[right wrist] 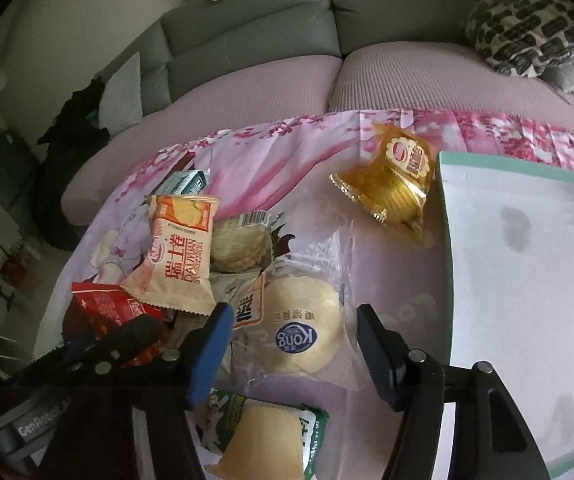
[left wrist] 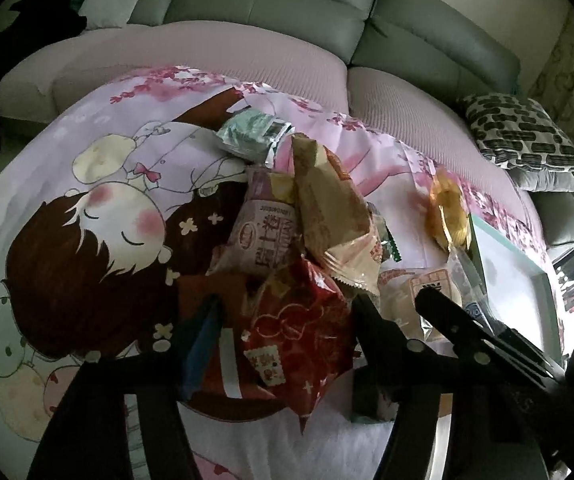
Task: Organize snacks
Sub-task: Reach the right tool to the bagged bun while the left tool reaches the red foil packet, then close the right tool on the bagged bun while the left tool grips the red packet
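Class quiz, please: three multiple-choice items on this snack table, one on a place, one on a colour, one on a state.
1. Where does the gold-wrapped cake lie? A on the sofa; B on the cloth beside the tray; C inside the tray.
2. The tray's rim is: A red; B teal; C black.
3. The tray is: A piled with snacks; B upside down; C bare of snacks.
Key: 1 B, it rests on the cloth off the tray's corner; 2 B, a teal edge frames the white floor; 3 C, only white floor shows.
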`<state>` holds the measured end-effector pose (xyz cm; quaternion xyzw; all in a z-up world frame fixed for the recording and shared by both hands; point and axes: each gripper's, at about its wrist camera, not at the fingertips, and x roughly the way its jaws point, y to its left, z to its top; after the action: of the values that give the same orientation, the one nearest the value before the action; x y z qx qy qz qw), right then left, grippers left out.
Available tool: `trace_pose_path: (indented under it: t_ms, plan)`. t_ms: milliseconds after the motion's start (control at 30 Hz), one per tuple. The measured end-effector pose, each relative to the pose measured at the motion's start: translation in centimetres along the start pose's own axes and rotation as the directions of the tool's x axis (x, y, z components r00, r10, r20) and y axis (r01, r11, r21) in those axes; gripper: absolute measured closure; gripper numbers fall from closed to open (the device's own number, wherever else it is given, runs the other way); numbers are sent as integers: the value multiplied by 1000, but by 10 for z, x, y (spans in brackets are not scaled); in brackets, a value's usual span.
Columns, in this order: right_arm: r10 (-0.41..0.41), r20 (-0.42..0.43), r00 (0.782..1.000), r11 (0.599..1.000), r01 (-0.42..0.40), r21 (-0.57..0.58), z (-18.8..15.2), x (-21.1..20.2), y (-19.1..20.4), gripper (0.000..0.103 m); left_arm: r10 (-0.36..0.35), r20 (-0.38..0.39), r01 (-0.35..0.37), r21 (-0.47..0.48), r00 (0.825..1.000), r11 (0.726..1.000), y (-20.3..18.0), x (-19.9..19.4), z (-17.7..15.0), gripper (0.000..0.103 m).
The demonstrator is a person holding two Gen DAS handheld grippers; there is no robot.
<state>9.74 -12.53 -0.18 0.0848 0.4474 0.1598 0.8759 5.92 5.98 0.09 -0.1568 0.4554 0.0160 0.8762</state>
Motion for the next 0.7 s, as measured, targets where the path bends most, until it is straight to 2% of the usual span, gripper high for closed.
trace_pose_path:
  t_ms: [200,367,700]
  plan:
    - [49,-4,999,999,-49,13,-5,5,-5,38,16,6,-16,14,1000,1000,-6,0,-2,49]
    - [38,10,999,999,-38,4,-11,2,-10,53,41,26,-42,12,999,999,-8,-1,-5,49]
    - [98,28,995,994,-99,46,-15,-9,-23,60,65,64,-66,10,996,998,-17,-16,-6,51]
